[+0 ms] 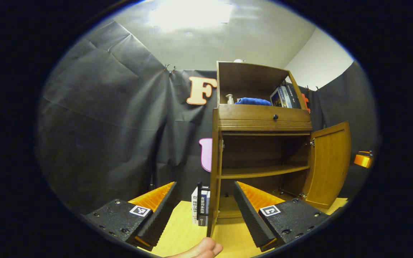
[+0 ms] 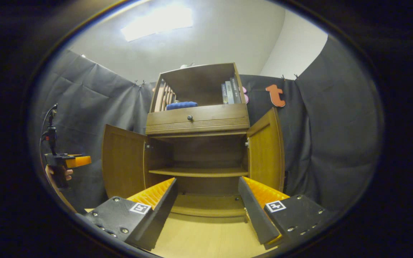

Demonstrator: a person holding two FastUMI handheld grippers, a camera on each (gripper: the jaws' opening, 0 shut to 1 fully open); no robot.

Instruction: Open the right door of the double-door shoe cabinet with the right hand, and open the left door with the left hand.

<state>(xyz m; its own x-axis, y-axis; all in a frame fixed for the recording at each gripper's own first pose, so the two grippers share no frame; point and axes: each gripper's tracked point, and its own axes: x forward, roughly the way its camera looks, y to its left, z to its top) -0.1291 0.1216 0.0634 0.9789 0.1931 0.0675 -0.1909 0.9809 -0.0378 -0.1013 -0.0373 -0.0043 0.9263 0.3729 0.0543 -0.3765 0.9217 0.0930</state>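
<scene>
In the left gripper view, the shoe cabinet [image 1: 264, 122] stands at the tabletop's [image 1: 185, 229] far edge with its left door [image 1: 213, 172] swung edge-on between the spread fingers of the left hand-held gripper [image 1: 204, 211], nothing pinched. In the right gripper view, the right door [image 2: 266, 150] also stands wide and the right hand-held gripper [image 2: 208, 204] is spread and empty, so I judge both openings done.

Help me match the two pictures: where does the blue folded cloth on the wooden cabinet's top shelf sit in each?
Left gripper view: blue folded cloth right of centre, between a white bottle and books.
Right gripper view: the cloth left of centre, left of the books.
Shared landmark: dark round drawer knob below it.
</scene>
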